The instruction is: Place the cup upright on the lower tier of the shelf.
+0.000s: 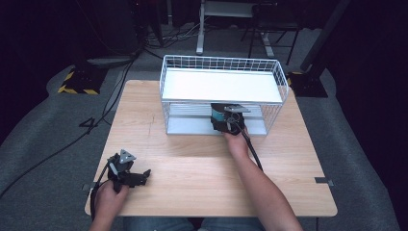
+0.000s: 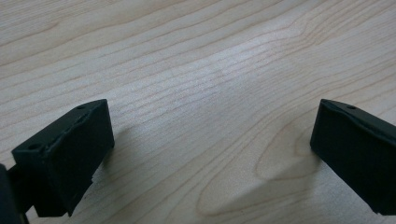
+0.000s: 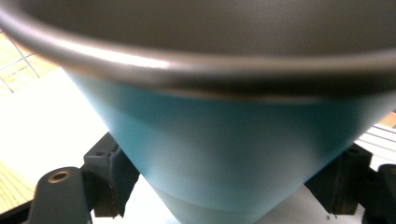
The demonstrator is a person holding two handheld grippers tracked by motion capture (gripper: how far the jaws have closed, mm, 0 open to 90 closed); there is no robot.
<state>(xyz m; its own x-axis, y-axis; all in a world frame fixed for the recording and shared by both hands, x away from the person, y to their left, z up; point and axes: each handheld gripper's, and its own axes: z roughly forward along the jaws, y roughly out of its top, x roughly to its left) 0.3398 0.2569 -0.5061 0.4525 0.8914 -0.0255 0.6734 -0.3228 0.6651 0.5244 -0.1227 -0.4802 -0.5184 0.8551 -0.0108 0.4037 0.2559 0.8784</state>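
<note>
Setting the cup (image 3: pixel 219 154) on the rack's (image 1: pixel 221 62) lower shelf

We keep the right hand-held gripper (image 1: pixel 226 120) clamped on the blue cup, lowering it level inside the wire sides; the left hand-held gripper (image 2: pixel 210 149) rests wide on the bench (image 1: pixel 192 163).

High view overlooks table (image 1: pixel 192 168) (tongs cameras close-up).

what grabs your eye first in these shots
The white wire rack with two shelves at the far side of the wooden table stands out. At its lower shelf the right gripper clamps a teal cup with a dark rim. The left gripper rests open near the front left.
</note>
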